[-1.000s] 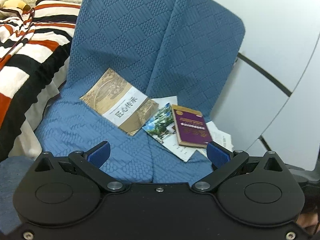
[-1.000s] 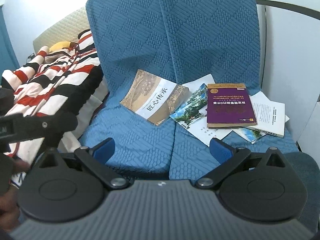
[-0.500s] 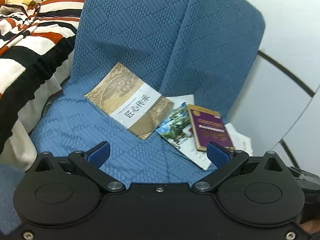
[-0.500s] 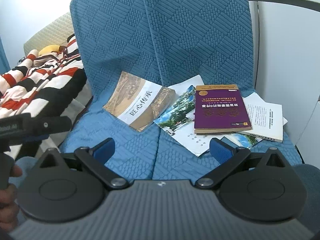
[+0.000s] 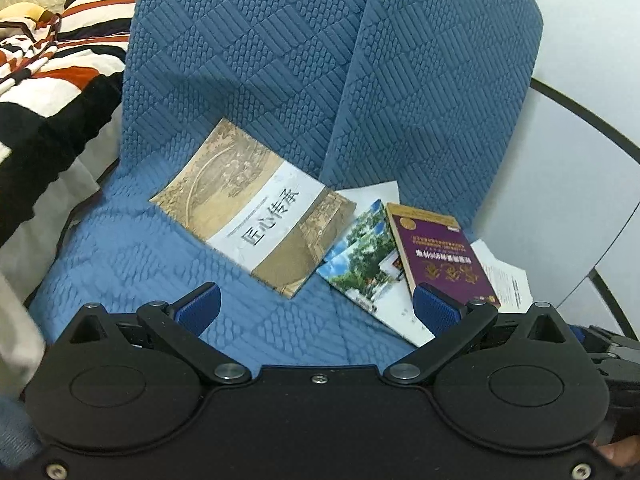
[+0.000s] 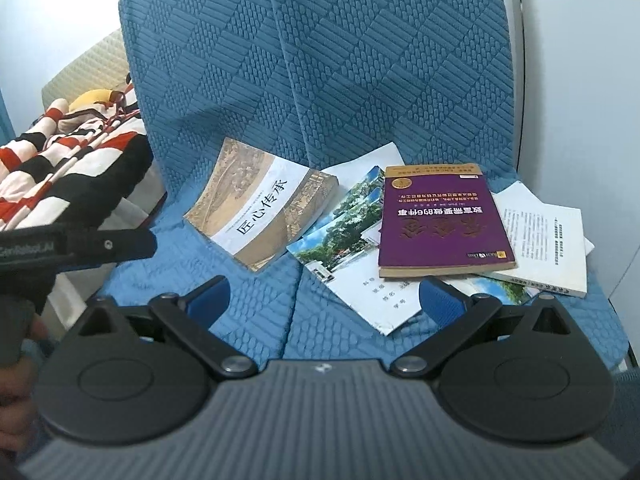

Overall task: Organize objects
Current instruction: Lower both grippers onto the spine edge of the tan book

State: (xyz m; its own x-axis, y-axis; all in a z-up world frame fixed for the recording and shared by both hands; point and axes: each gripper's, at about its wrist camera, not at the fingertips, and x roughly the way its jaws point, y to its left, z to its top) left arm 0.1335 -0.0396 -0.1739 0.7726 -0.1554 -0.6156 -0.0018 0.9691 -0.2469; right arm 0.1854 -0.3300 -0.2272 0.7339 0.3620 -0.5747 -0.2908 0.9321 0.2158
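Closest to me, my left gripper (image 5: 316, 307) has its two blue pads wide apart and holds nothing. My right gripper (image 6: 325, 299) is the same, pads wide apart and empty. In the right view I also see the dark body of the left gripper poking in from the left edge.

Both grippers hang over the blue quilted seat cushion (image 5: 132, 264) of a chair. Just past my pads the books lie in a messy bunch. The flat white booklet with a tree photo (image 6: 344, 232) lies lowest, with one corner pointing at me. The purple book with a gold edge (image 6: 440, 220) lies flat on top of it, its long side running away from me toward the chair back. In the left view it is just behind my right pad. To its right a white paperback with small print (image 6: 548, 240) sticks out from under it.

To the left, the tan book with a white band of big letters (image 5: 260, 212) lies slanted, its long side running from far left to near right. Its near corner touches the booklet.

Behind them stands the blue quilted chair back (image 6: 320, 60). Far left lies a striped red, black and white blanket (image 5: 48, 80).
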